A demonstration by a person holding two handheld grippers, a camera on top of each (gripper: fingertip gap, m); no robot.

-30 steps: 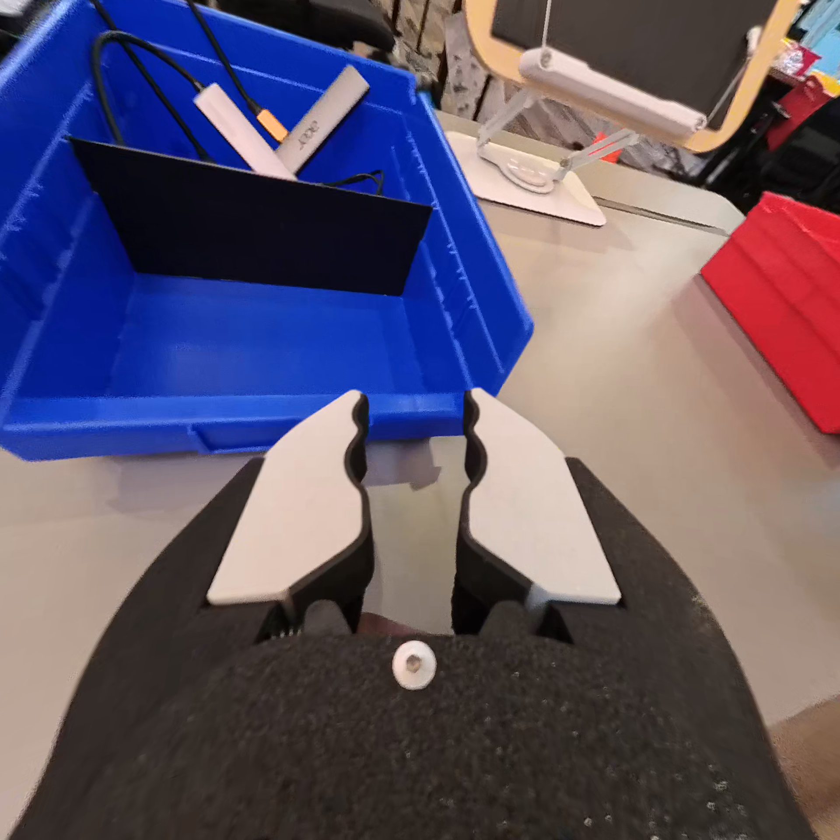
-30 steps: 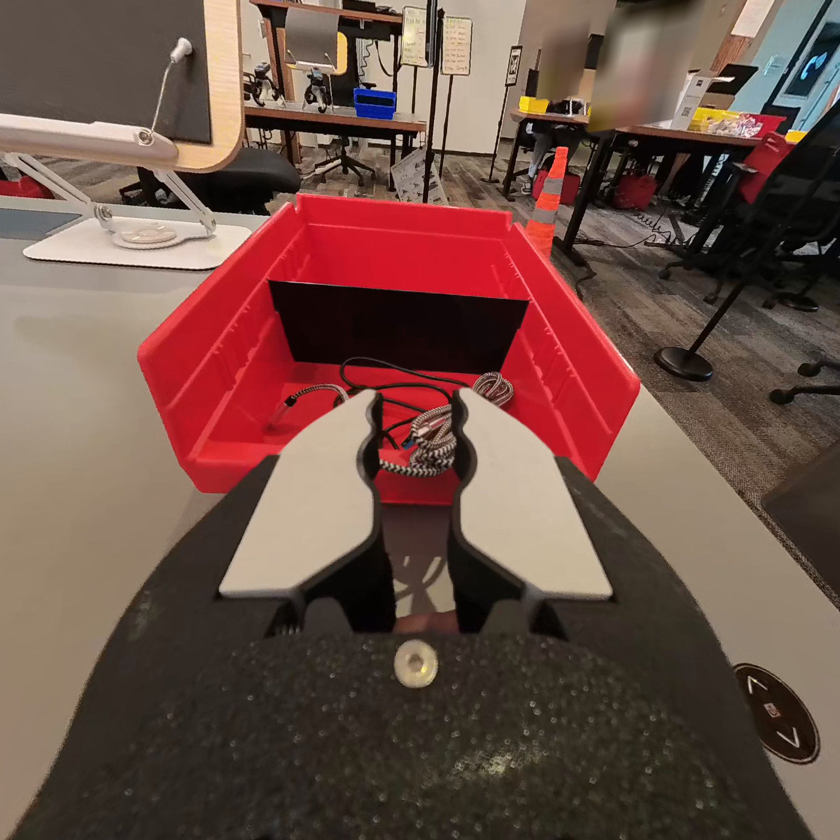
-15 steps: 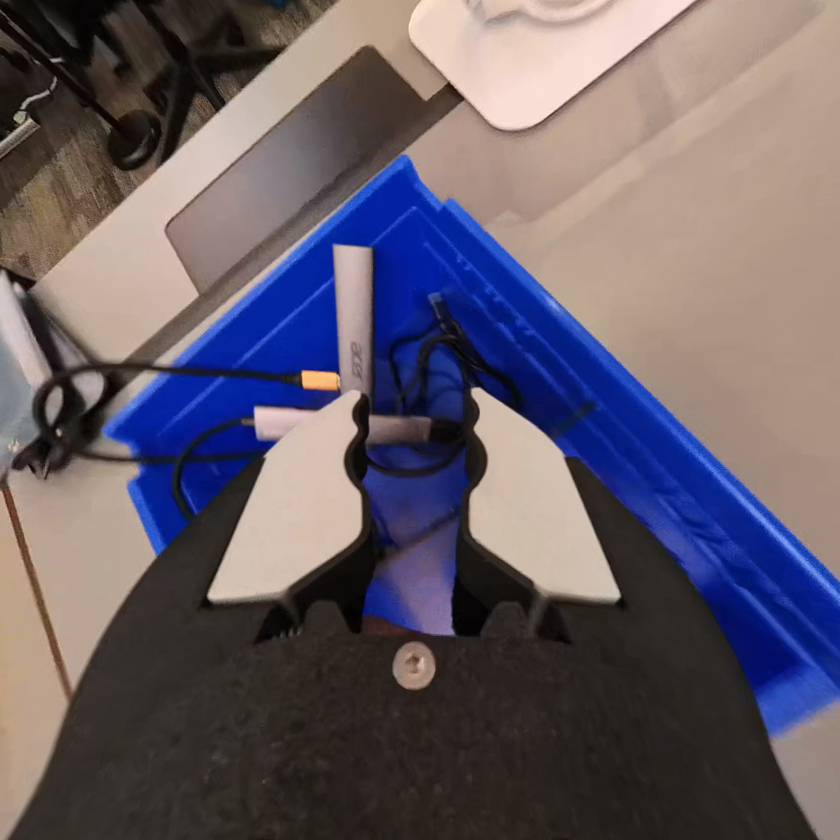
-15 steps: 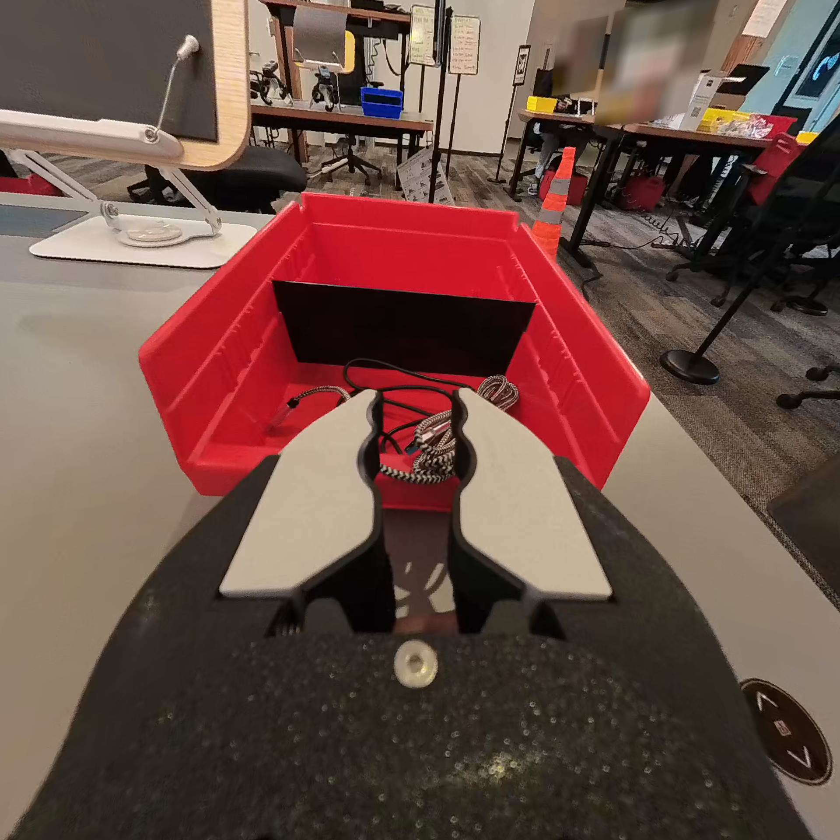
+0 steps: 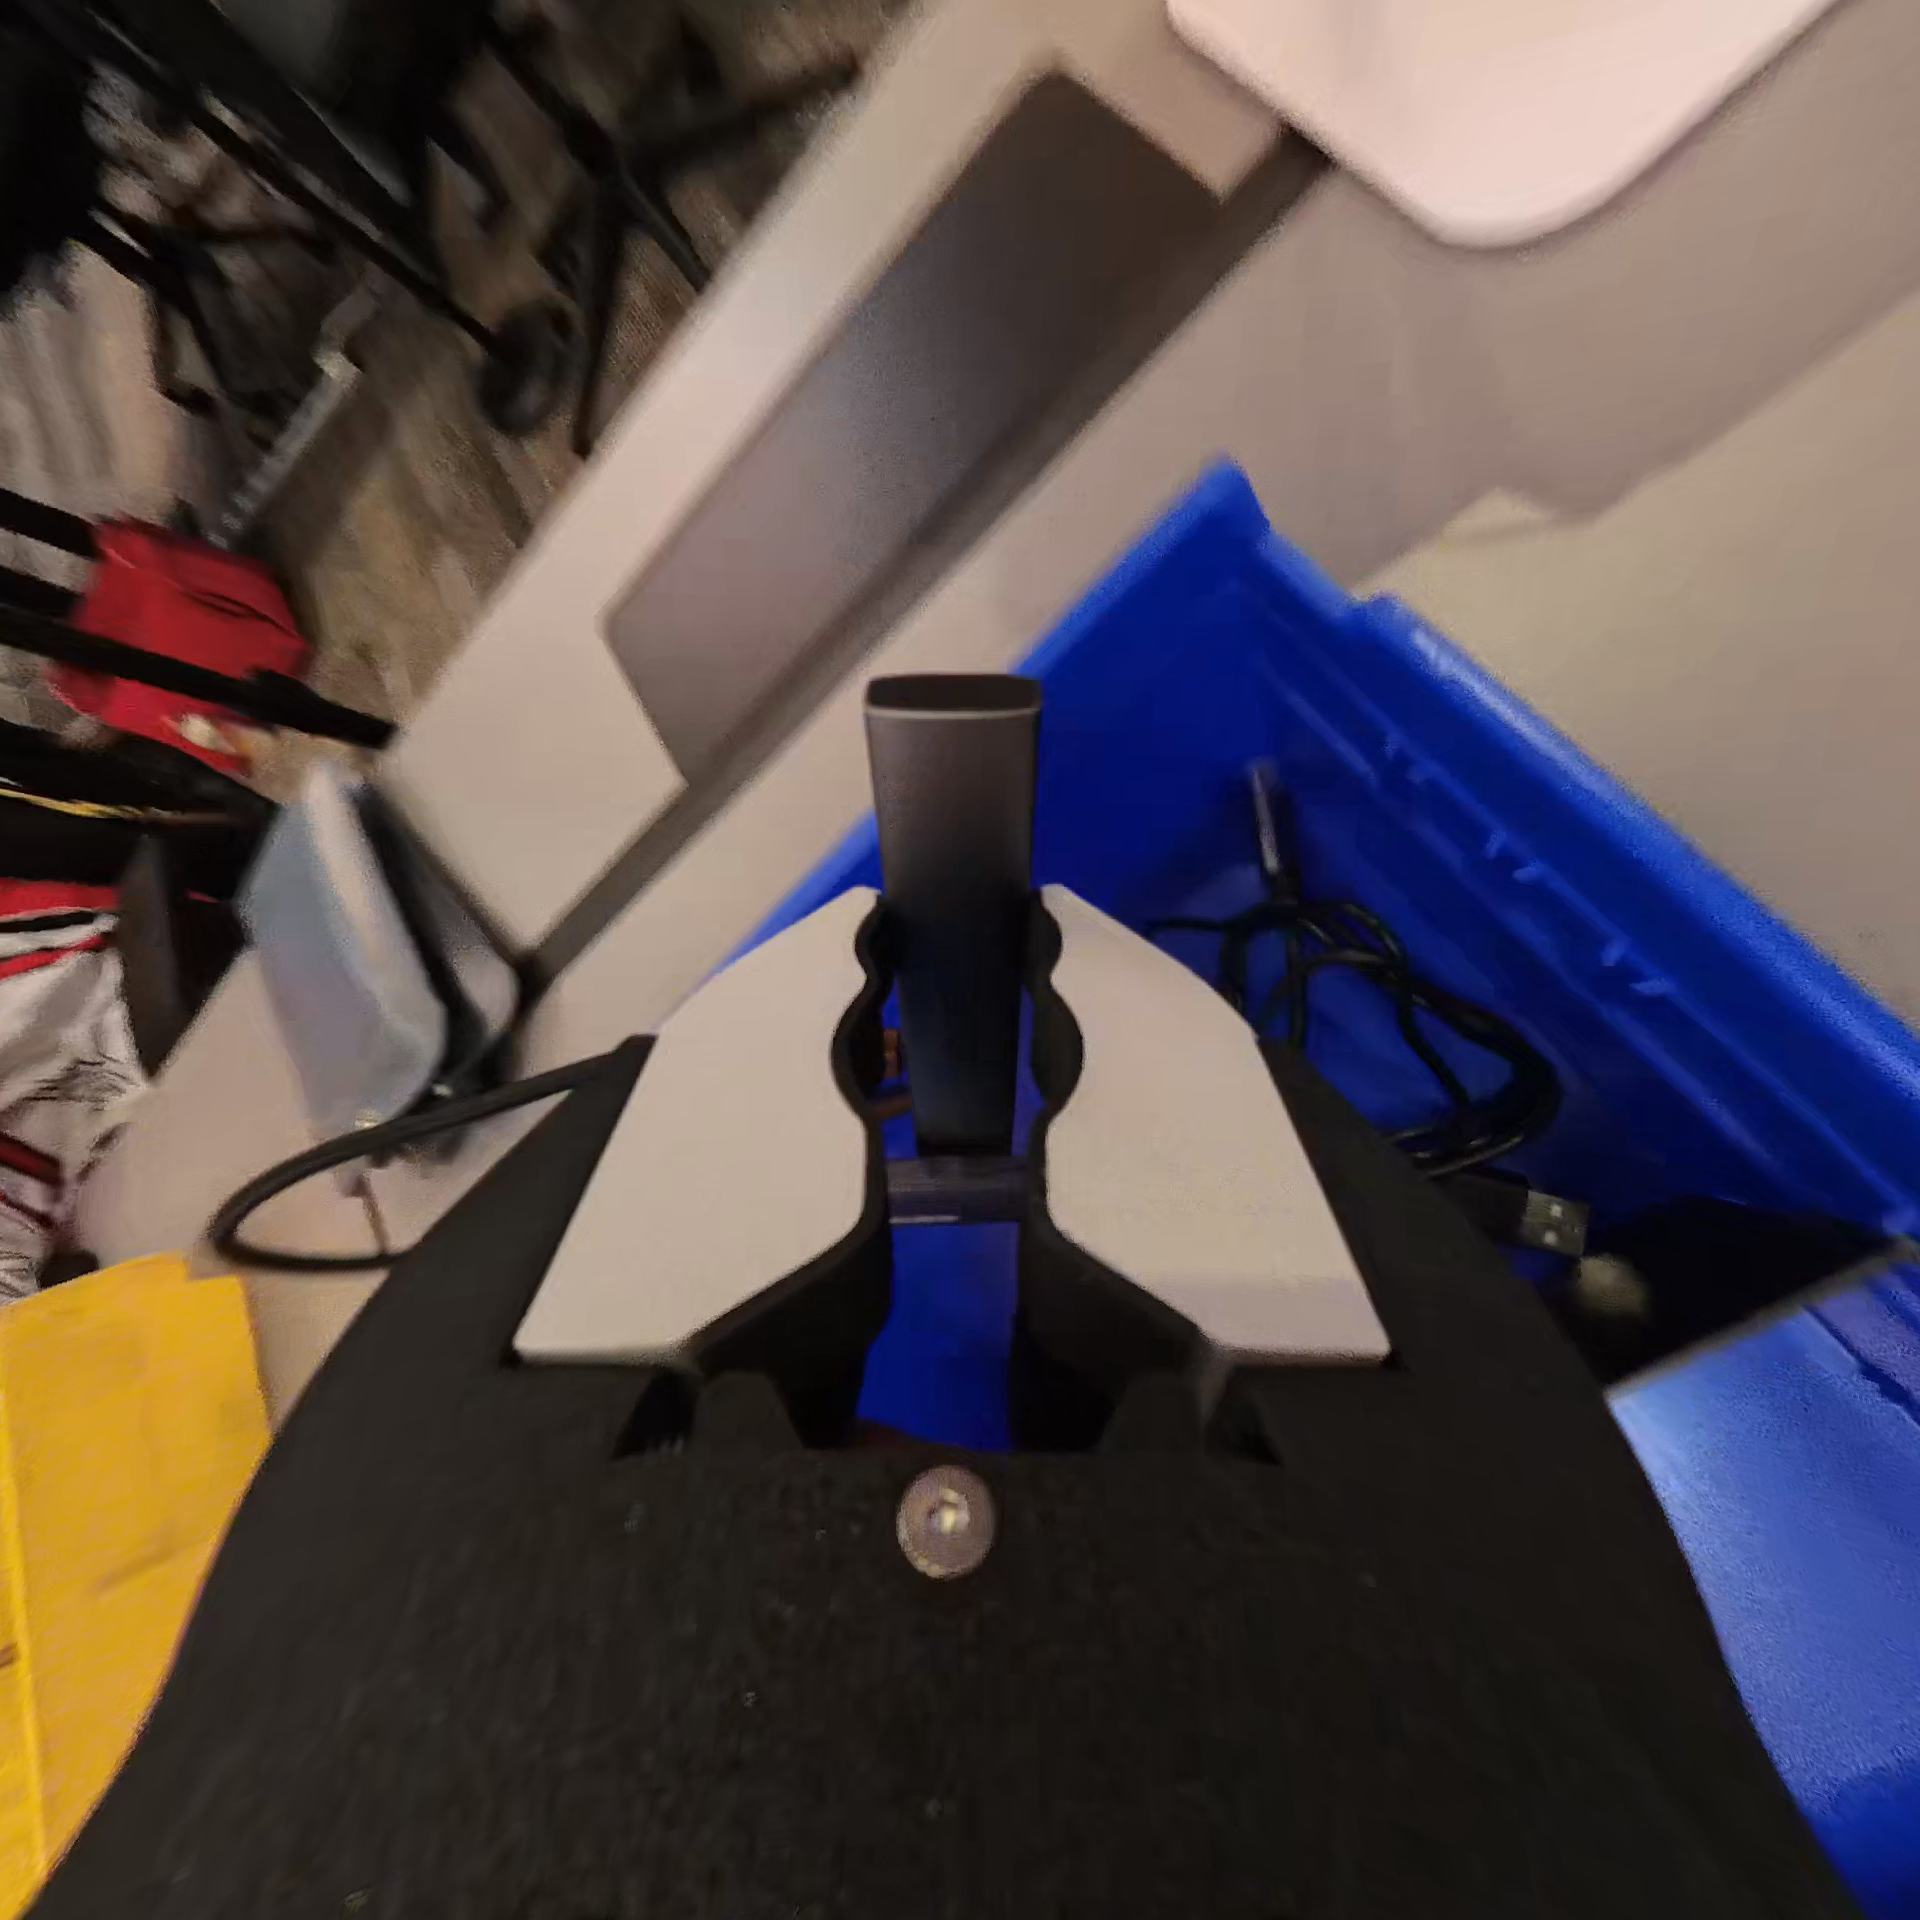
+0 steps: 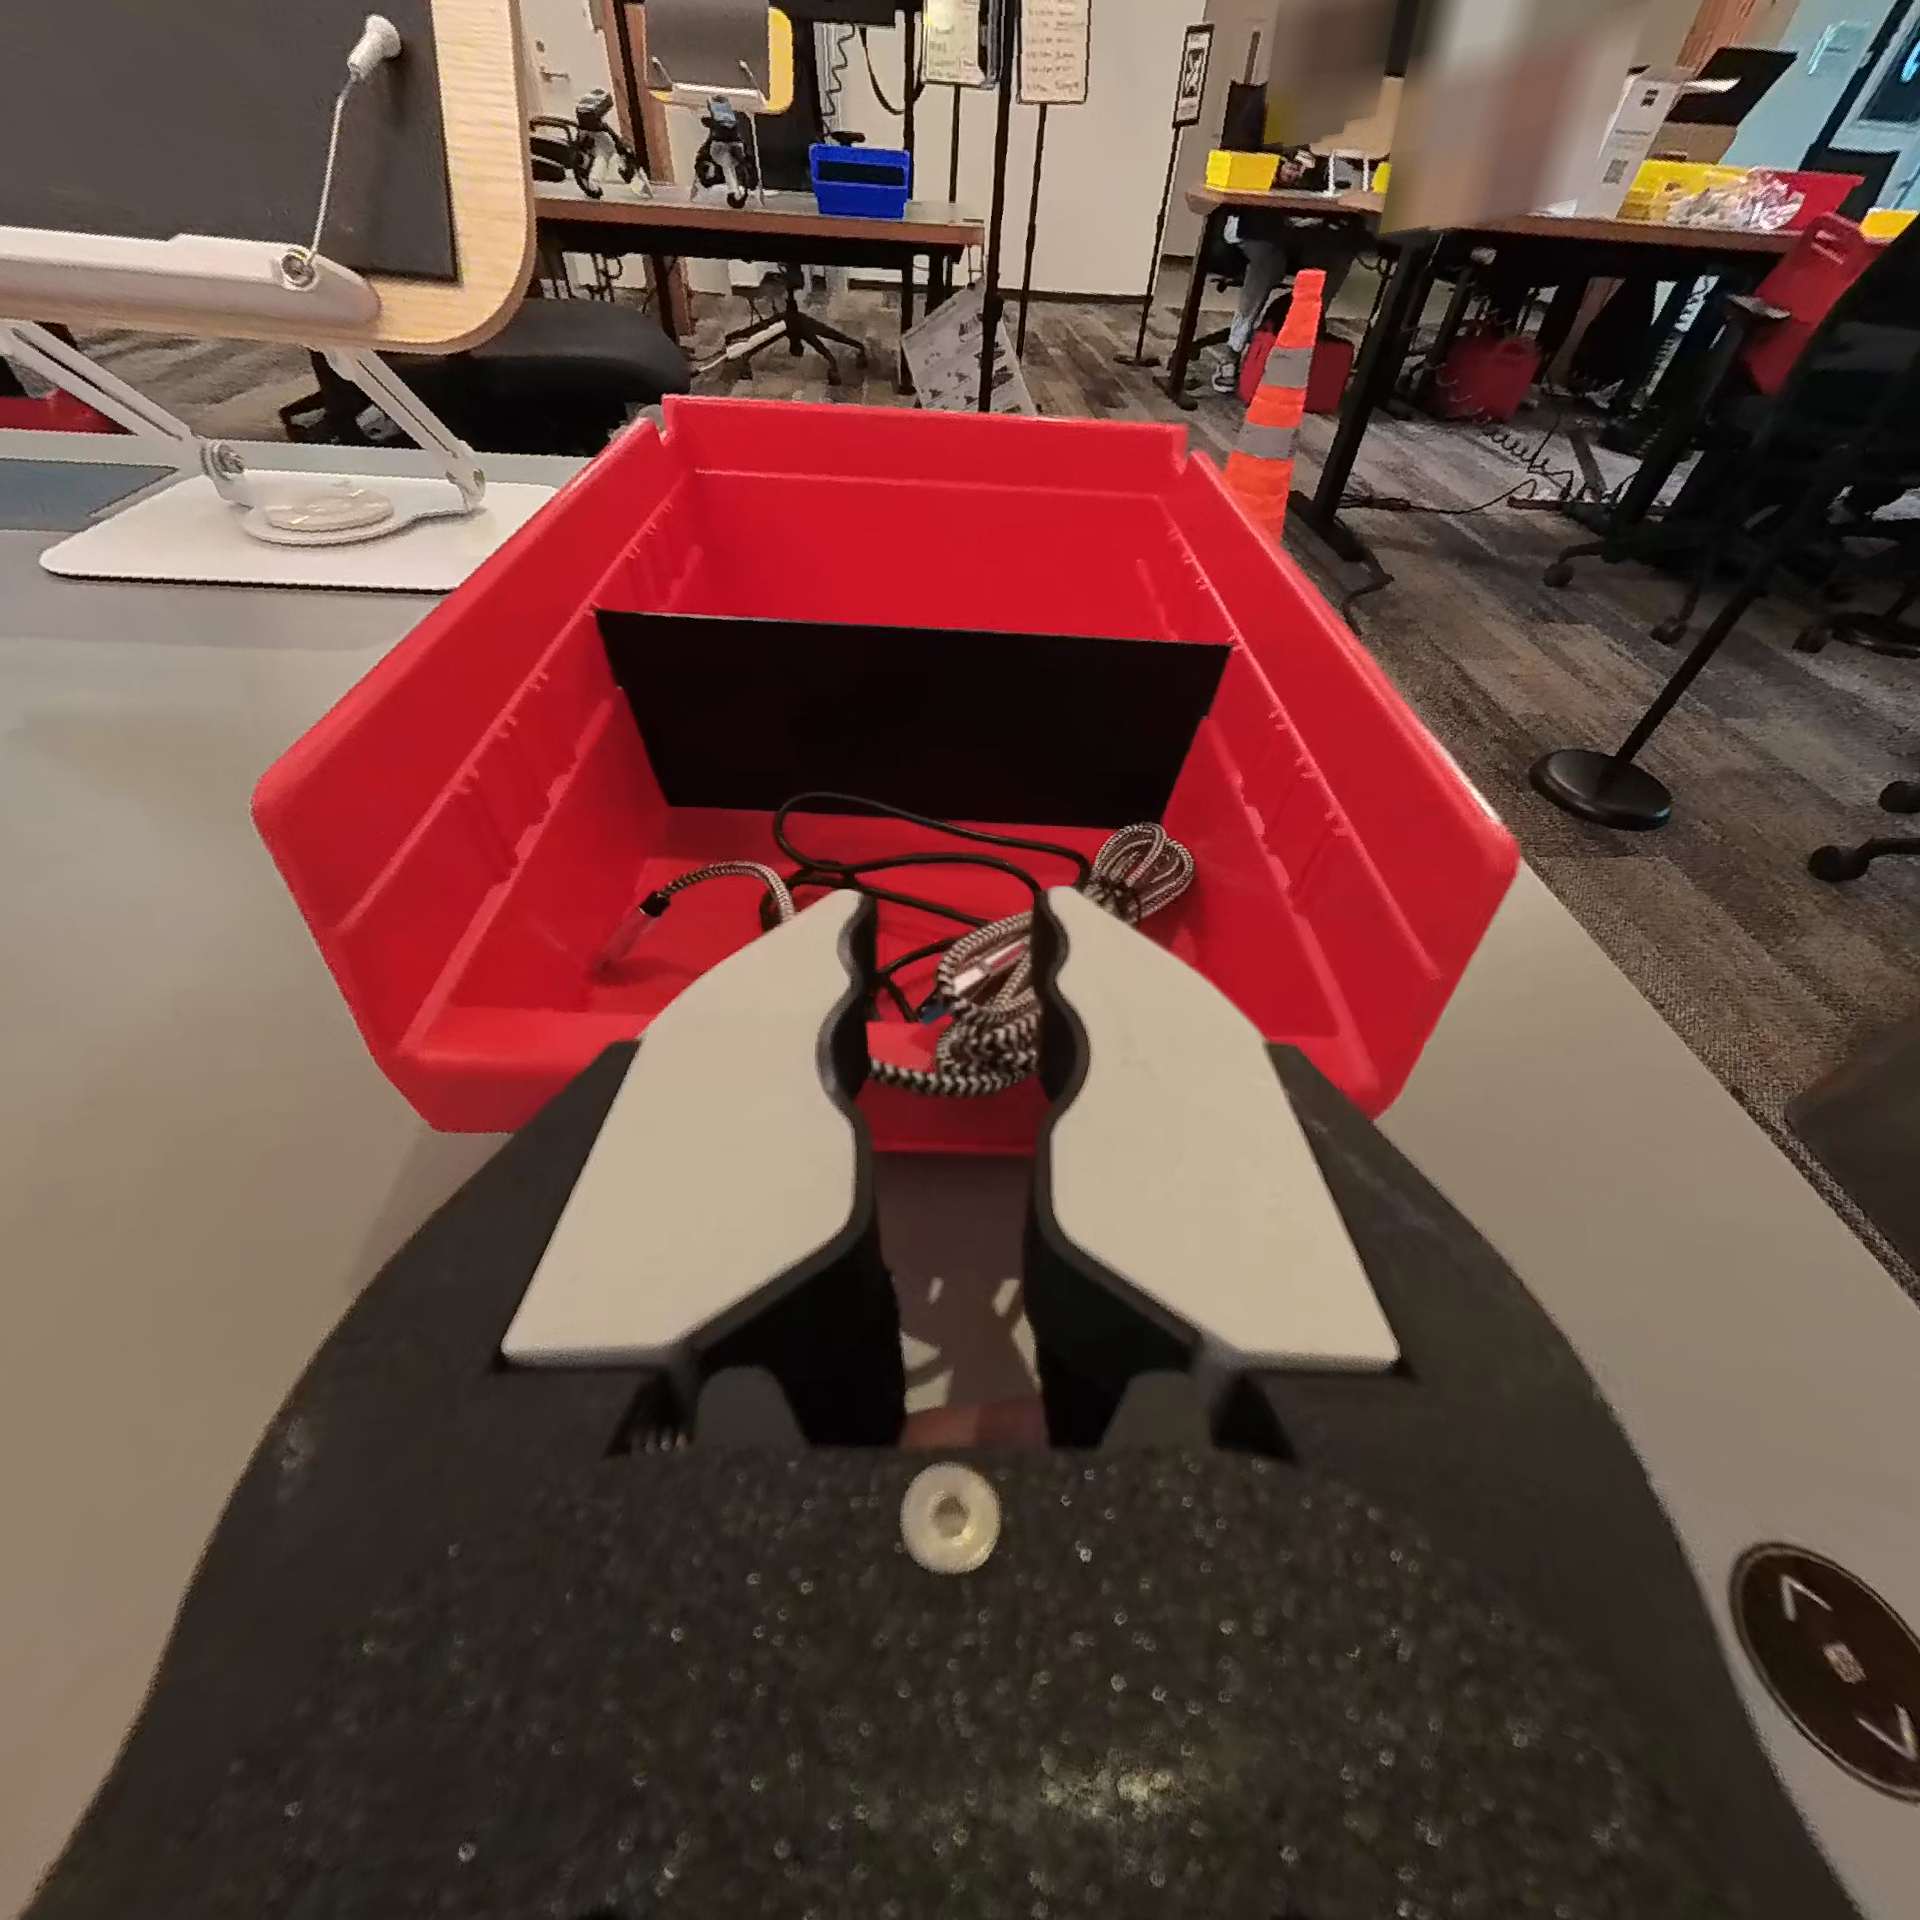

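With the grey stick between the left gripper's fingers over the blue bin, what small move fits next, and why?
Probably lift it straight up. The left gripper looks closed on the grey stick, which sits just above the blue bin and its loose black cable.

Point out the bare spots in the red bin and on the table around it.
Free: the red bin's floor left of the braided cable, and the grey table between the bin and the white stand base. Crowded: the bin's middle and right front, where cables pile. Behind the black divider is hidden.

Open-plan office or lab: rows of wooden-topped benches, black wheeled office chairs, orange traffic cone, grey carpet tiles.
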